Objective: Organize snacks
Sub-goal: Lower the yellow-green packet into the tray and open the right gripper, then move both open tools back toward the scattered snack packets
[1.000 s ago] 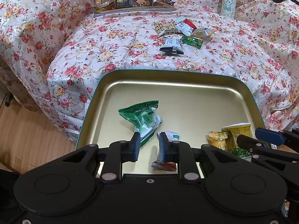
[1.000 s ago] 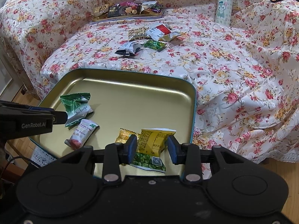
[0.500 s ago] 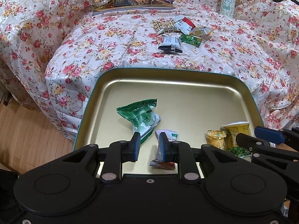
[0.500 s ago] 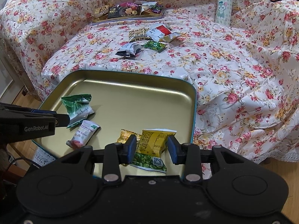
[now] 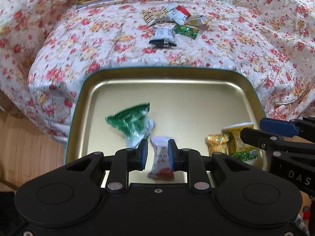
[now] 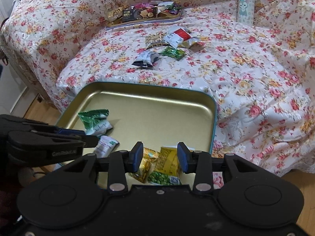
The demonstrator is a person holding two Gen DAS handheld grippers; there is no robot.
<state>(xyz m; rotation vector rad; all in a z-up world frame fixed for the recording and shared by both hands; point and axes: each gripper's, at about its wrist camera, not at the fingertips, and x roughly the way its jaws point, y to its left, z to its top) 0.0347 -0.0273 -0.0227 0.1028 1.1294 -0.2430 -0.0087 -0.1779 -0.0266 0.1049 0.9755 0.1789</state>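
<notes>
The left gripper [image 5: 157, 153] has its jaws nearly closed; the white-and-red candy packet [image 5: 161, 160] shows between them, but whether they pinch it or hang above it I cannot tell. Its long axis runs away from the jaws, red end nearest. The right gripper [image 6: 159, 157] has its jaws partly open and gripping nothing, over the gold candy [image 6: 145, 164] and the yellow-green packet [image 6: 167, 167]. Just beyond the left jaws lies the green packet [image 5: 133, 124], all inside the gold tin tray [image 5: 177, 74]. Four snacks look sorted. Farther out, on the floral bed cover [image 6: 246, 68], the loose snack pile [image 6: 167, 45] remains.
</notes>
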